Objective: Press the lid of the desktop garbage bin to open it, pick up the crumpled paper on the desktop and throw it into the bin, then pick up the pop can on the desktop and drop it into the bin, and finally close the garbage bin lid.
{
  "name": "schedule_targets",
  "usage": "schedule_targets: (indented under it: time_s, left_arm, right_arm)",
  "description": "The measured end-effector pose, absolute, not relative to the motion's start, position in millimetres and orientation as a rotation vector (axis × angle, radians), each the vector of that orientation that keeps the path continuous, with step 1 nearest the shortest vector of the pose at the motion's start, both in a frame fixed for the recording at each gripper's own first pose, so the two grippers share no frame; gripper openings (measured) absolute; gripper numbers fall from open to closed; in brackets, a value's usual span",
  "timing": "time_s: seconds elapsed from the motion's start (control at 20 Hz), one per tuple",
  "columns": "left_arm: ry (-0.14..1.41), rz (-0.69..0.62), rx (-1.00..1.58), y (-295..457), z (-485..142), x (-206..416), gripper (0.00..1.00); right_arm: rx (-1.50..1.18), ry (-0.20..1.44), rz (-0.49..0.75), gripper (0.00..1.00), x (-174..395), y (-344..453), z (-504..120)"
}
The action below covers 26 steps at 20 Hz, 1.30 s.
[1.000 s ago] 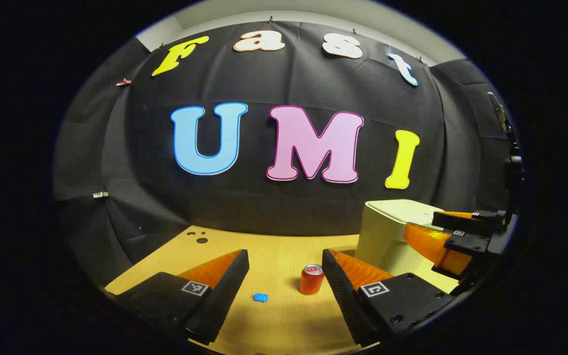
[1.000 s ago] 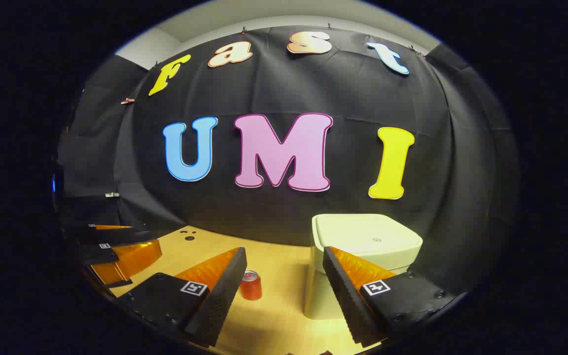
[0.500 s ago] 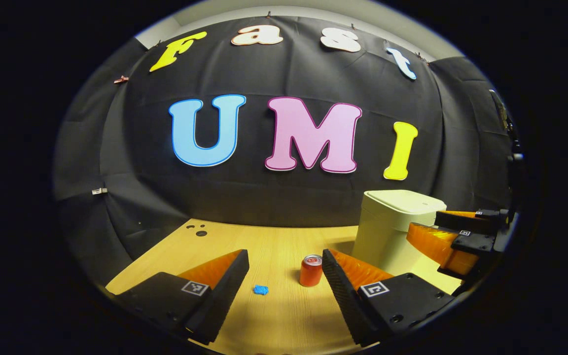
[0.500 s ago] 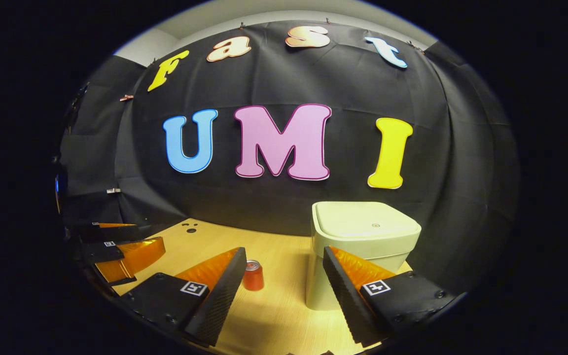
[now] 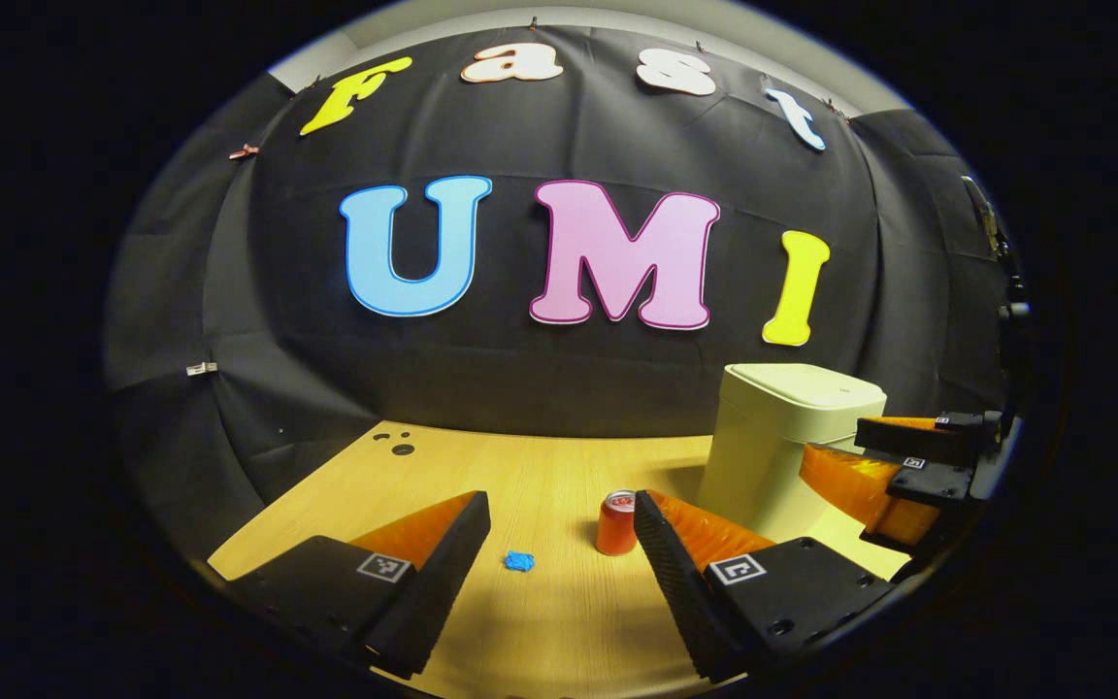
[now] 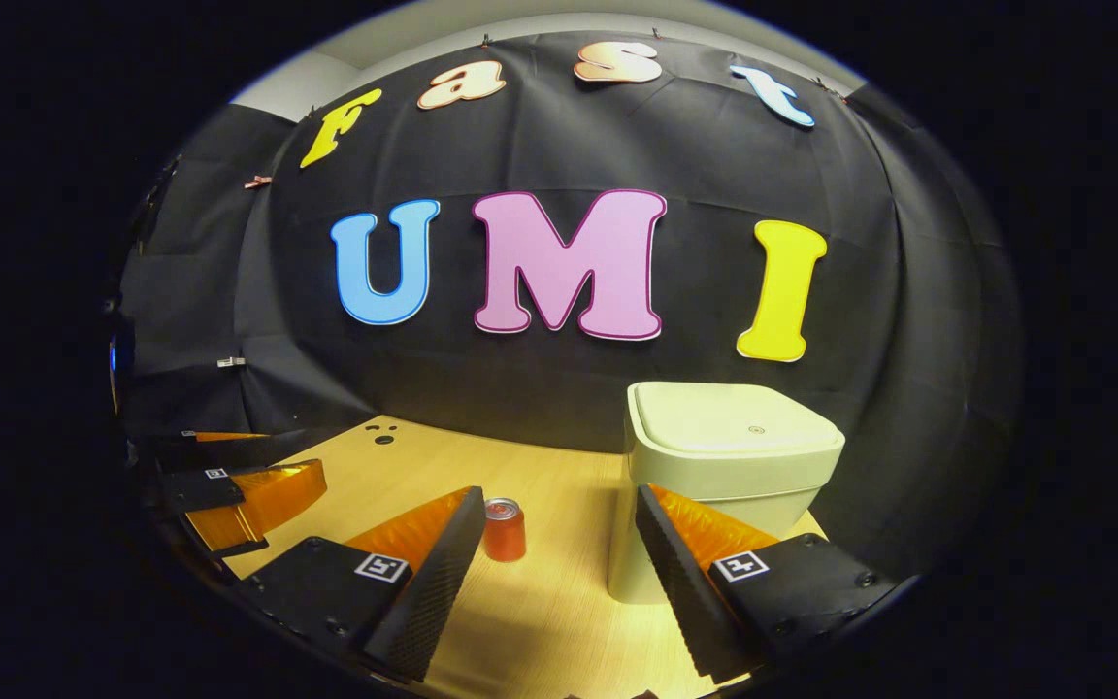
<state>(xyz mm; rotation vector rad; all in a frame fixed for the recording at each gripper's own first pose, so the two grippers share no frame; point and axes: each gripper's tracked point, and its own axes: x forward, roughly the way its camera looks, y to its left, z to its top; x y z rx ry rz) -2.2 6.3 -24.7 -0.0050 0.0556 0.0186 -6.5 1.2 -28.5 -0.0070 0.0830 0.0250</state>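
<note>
Your pale cream square plastic desktop garbage bin (image 6: 726, 485) stands upright on the light wooden desktop (image 5: 540, 476) near the black cloth back wall, its flat lid (image 6: 729, 425) down and closed. In the left gripper view the small crumpled ball of blue paper (image 5: 518, 560) lies on the desktop between your left gripper's fingers, well short of them, and the red cylindrical pop can (image 5: 615, 521) stands upright just right of it, apart from the paper and left of the bin. Your left gripper (image 5: 561, 563) hangs above the desktop with its jaws spread wide, holding nothing. Your right gripper (image 6: 559, 563) is likewise spread wide and empty, with the can near its left finger and the bin behind its right finger; it touches neither
</note>
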Motion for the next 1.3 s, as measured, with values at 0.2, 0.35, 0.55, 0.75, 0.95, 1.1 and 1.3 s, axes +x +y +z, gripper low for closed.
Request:
schedule_targets:
  time_s: [0.2,0.35,0.55,0.75,0.95,1.1,1.3]
  left_arm:
    - [0.060,0.028,-0.007,11,-25,0,0.96]
    - [0.065,0.023,-0.011,8,-29,3,0.96]
    - [0.068,0.020,-0.009,5,-32,7,0.96]
    - [0.073,0.013,-0.010,3,-34,10,0.96]
    - [0.072,0.005,-0.016,0,-35,12,0.96]
    - [0.077,0.001,-0.012,-2,-37,13,0.96]
    - [0.085,-0.005,-0.012,-3,-40,17,0.96]
  right_arm:
    - [-0.008,0.086,0.035,0.98,-5,2,-29]
    - [-0.010,0.086,0.034,0.98,-5,1,-29]
    - [-0.010,0.082,0.026,0.90,-4,-4,-26]
    - [-0.011,0.068,0.034,0.58,0,-4,-21]
    - [-0.025,0.065,0.045,0.47,0,-2,-20]
    - [-0.029,0.077,0.041,0.29,2,-3,-23]
    - [-0.019,0.086,0.057,0.19,3,-1,-25]
